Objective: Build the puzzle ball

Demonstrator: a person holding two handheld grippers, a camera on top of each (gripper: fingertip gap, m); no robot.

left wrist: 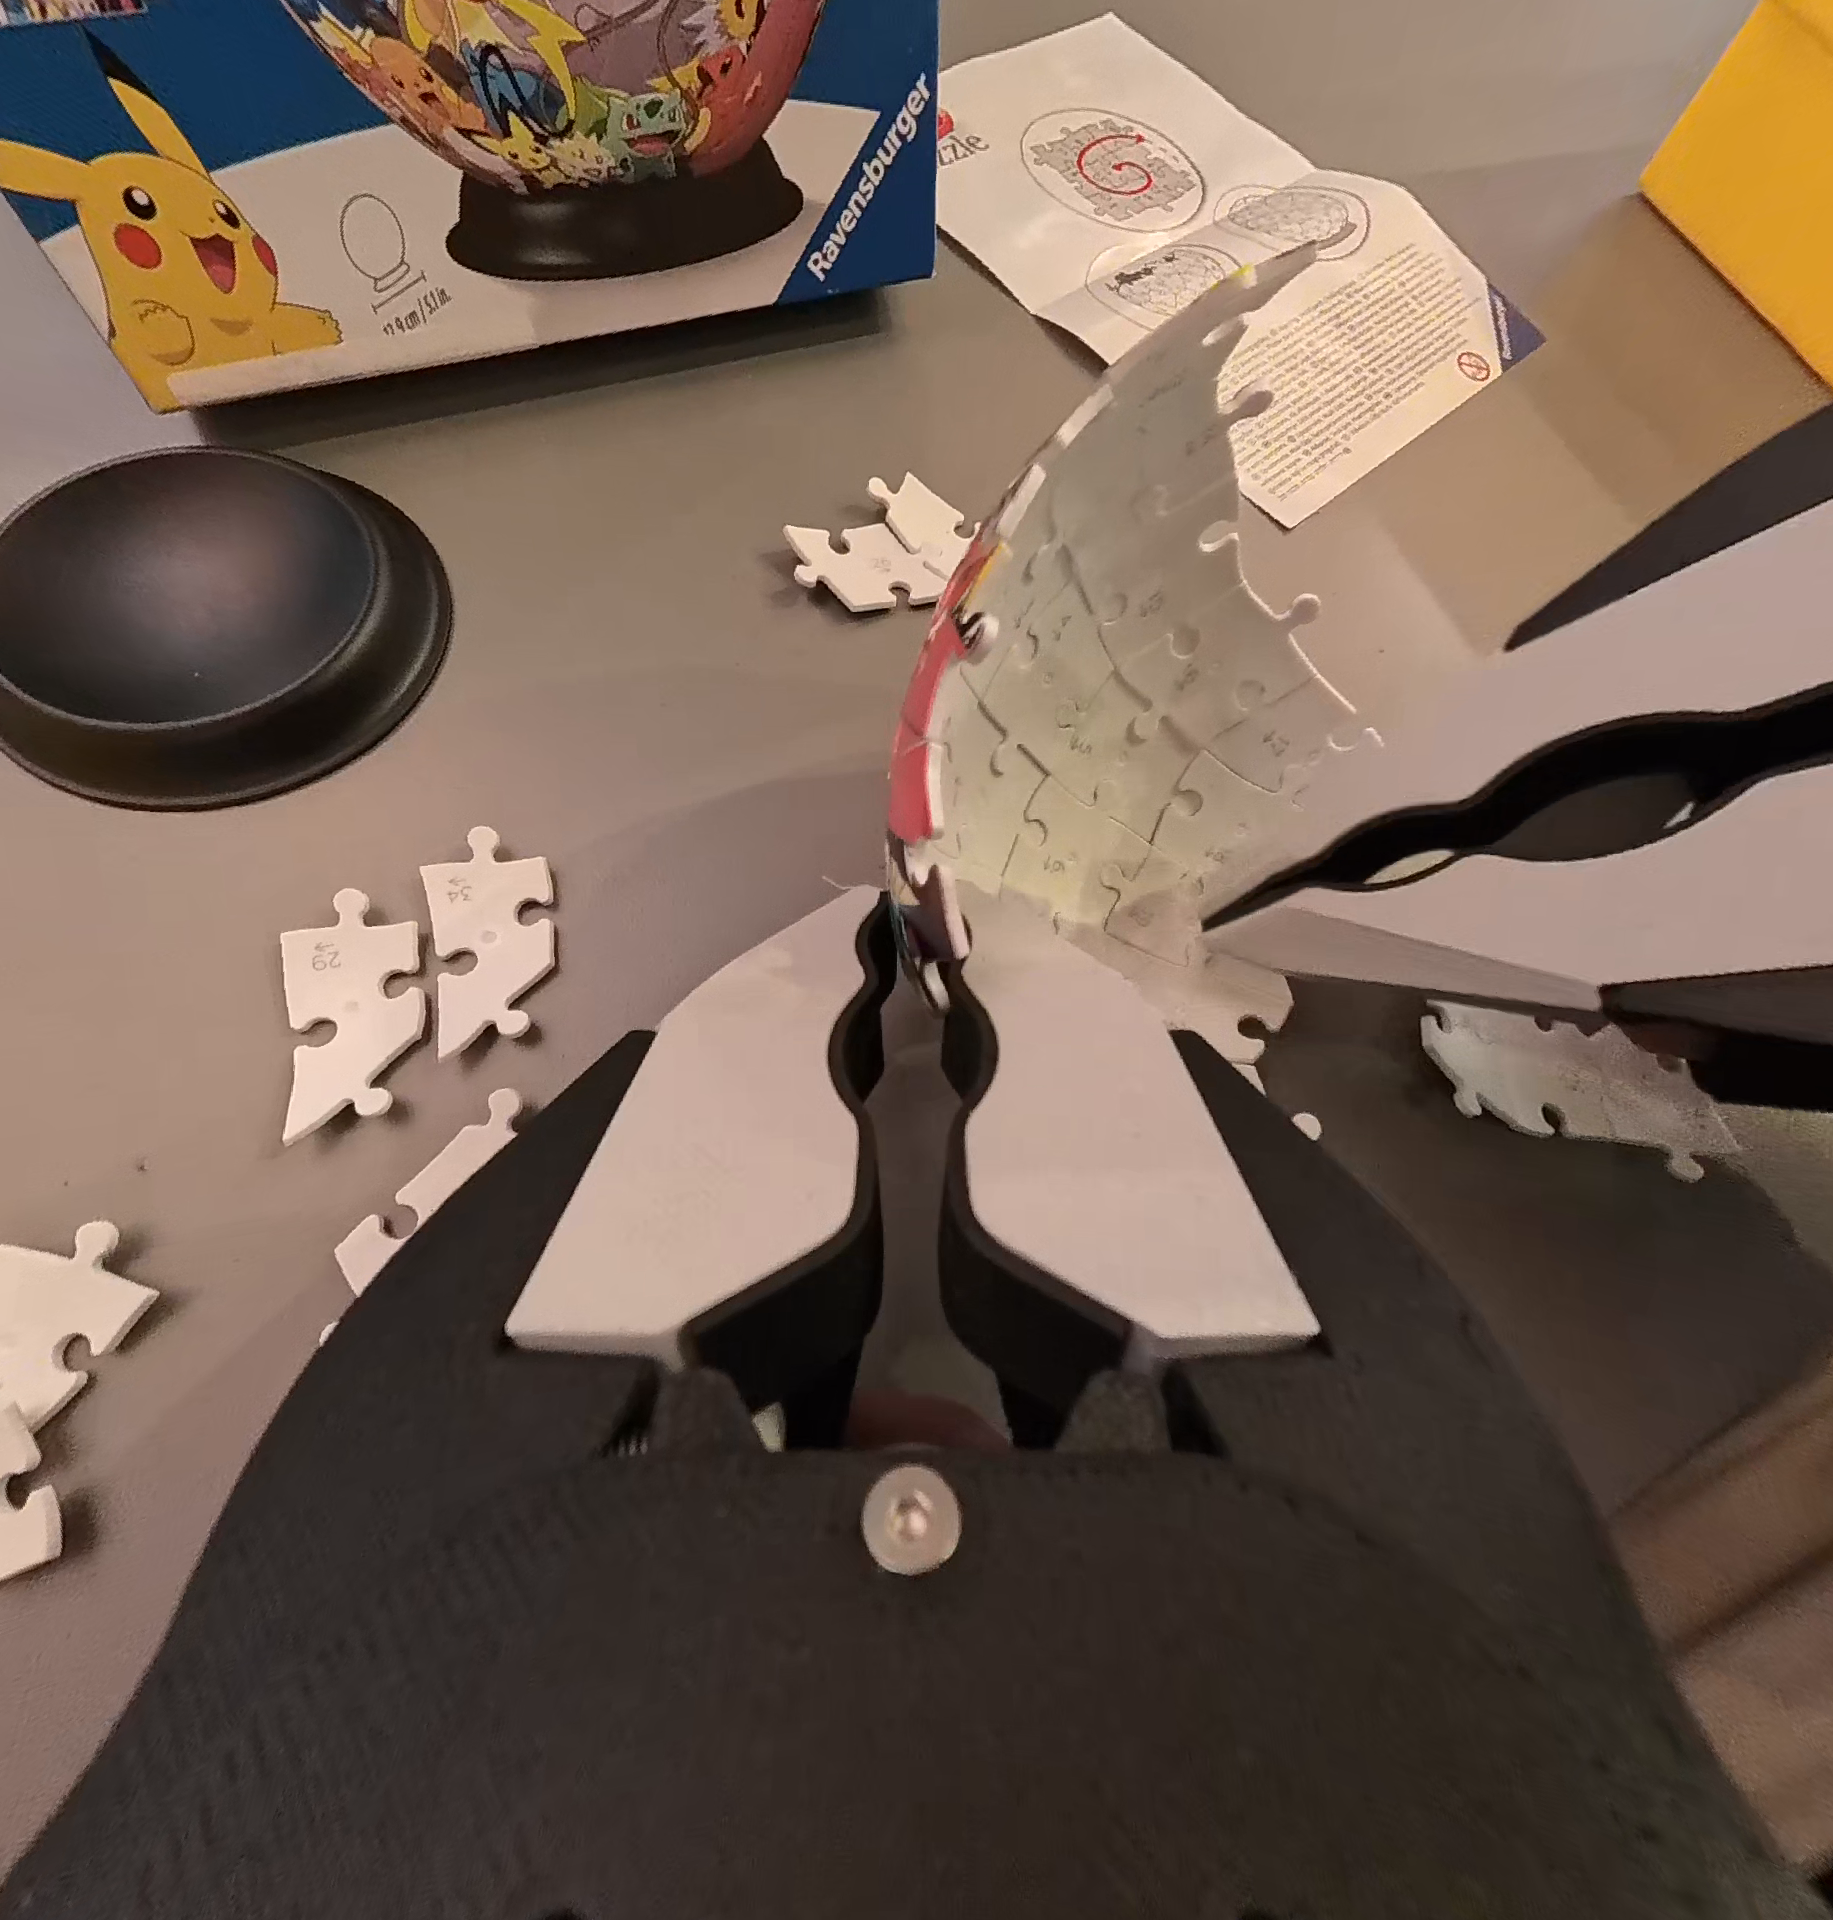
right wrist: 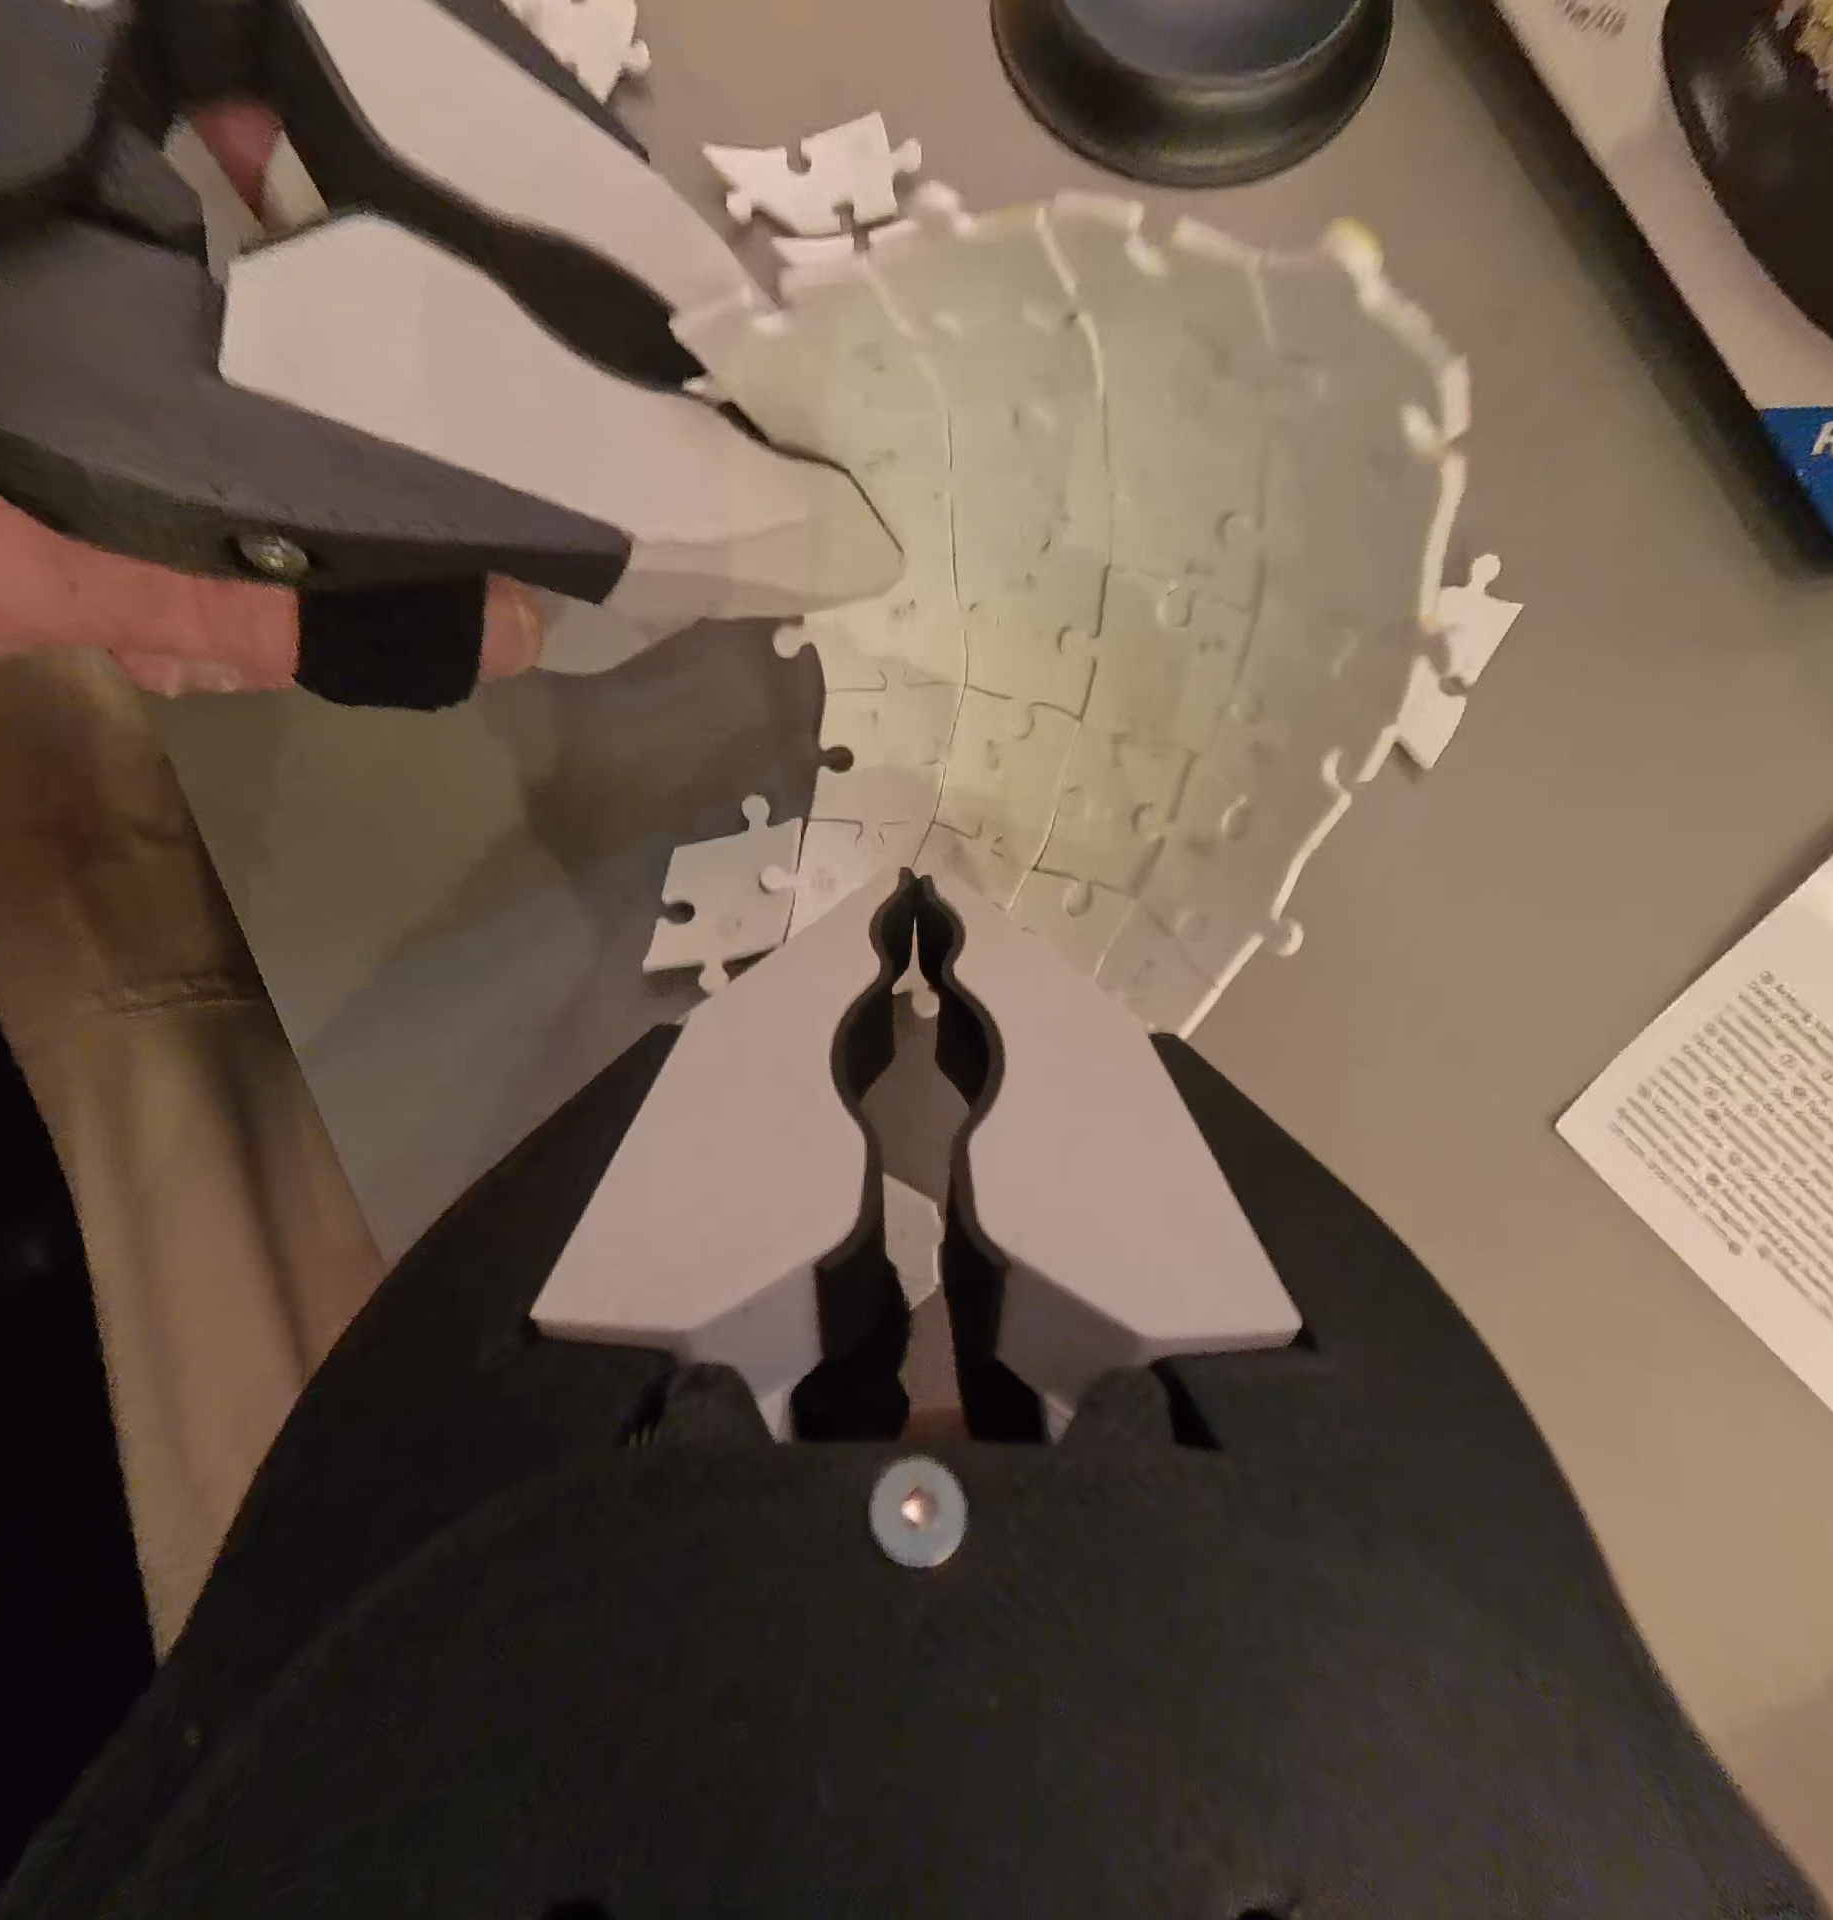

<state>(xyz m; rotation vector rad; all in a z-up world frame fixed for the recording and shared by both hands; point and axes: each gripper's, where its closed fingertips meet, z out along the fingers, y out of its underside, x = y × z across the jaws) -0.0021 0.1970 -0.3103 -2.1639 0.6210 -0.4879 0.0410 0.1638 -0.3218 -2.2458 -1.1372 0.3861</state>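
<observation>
Between both tongs (left wrist: pixel 917 961), curved puzzle shell (left wrist: pixel 1099 707).

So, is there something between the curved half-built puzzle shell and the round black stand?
Nothing visible: bare grey table lies between the puzzle shell, held by the left gripper, and the black stand.

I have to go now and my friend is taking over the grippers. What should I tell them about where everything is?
Left gripper: shut on the lower rim of the half-built shell, holding it up on edge.
Right gripper: shut on the shell's edge from the other side.
Shell: many curved pieces already joined, white backs facing the right gripper, still well short of a ball.
Stand: empty, on the table to the left.
Loose pieces: scattered white side up on the table, more beside and behind the shell.
Box and leaflet lie at the back.
Left to do: add the loose pieces, close the ball, set it on the stand.
</observation>
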